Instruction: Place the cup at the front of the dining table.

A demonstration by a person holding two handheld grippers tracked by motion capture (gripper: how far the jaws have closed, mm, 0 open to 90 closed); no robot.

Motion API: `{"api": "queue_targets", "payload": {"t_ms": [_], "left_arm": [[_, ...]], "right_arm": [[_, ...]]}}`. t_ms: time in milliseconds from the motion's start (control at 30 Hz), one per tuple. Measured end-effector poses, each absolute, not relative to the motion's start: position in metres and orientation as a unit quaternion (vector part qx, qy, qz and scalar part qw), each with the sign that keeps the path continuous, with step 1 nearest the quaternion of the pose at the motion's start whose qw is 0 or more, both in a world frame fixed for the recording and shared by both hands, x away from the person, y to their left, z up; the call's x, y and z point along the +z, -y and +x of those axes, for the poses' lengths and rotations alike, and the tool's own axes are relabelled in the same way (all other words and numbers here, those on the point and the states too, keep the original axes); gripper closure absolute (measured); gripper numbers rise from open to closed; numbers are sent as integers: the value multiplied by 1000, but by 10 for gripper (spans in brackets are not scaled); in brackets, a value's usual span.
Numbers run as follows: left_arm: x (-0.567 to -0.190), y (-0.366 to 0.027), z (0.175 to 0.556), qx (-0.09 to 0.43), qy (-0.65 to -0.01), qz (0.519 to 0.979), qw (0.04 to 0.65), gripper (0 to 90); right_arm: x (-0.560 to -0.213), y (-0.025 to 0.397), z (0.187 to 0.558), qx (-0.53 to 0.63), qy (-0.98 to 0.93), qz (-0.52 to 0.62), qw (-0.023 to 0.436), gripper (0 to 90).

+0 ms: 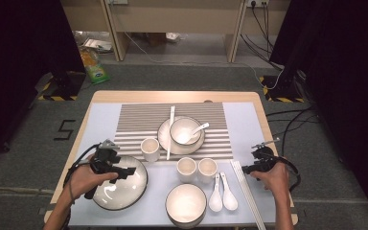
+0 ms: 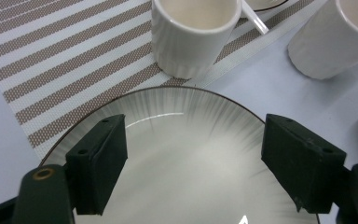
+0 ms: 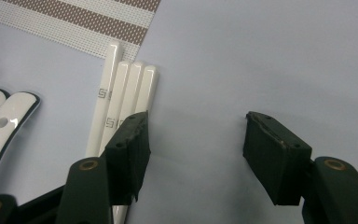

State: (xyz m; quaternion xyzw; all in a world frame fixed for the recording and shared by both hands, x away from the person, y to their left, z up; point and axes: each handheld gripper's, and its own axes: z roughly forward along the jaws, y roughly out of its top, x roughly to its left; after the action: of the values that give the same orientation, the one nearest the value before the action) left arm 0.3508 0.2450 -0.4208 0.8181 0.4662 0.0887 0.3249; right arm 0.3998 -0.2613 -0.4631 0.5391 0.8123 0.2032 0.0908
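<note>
The left gripper (image 1: 124, 171) hovers with fingers (image 2: 98, 168) spread wide over the plate (image 2: 186, 154) at the table's (image 1: 100, 97) near-left; a careless grab could slide it into the cup (image 2: 193, 35) just beyond. The right gripper (image 3: 193, 154), fingers also apart and empty, sits beside the chopsticks (image 3: 121, 100) and could scatter them.

Plate (image 2: 191, 154) under the left gripper (image 2: 193, 165) is glazed ceramic, glossy, smooth, with a grey brushed-looking radial finish and a thin dark rim; the ribbed cup (image 2: 193, 35) just beyond the plate is white ceramic, softer sheen. Striped placemat (image 2: 65, 60) beside that cup is woven, matt mesh with a coarse weave, while the pale blue mat (image 3: 261, 60) is smooth and matt, on a light wood surface (image 1: 172, 96). Chopsticks (image 3: 121, 102) by the right gripper (image 3: 196, 154) look like glossy white plastic or ceramic, spoons (image 3: 0, 126) glossy white with a dark edge; both grippers' jaws are matt black with rough, worn pad faces.
</note>
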Motion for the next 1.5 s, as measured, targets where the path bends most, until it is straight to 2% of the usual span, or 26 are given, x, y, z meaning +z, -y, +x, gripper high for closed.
{"api": "queue_targets", "payload": {"t_ms": [600, 1200, 1500], "left_arm": [[-441, -260, 319, 101, -470, 807, 344, 218], [-454, -268, 289, 120, -458, 814, 337, 211], [-455, -272, 286, 123, -459, 813, 335, 210]], "right_arm": [[-463, 261, 399, 203, -813, 538, 94, 405], [-465, 263, 397, 215, -810, 537, 98, 403], [-466, 263, 395, 221, -808, 536, 104, 404]]}}
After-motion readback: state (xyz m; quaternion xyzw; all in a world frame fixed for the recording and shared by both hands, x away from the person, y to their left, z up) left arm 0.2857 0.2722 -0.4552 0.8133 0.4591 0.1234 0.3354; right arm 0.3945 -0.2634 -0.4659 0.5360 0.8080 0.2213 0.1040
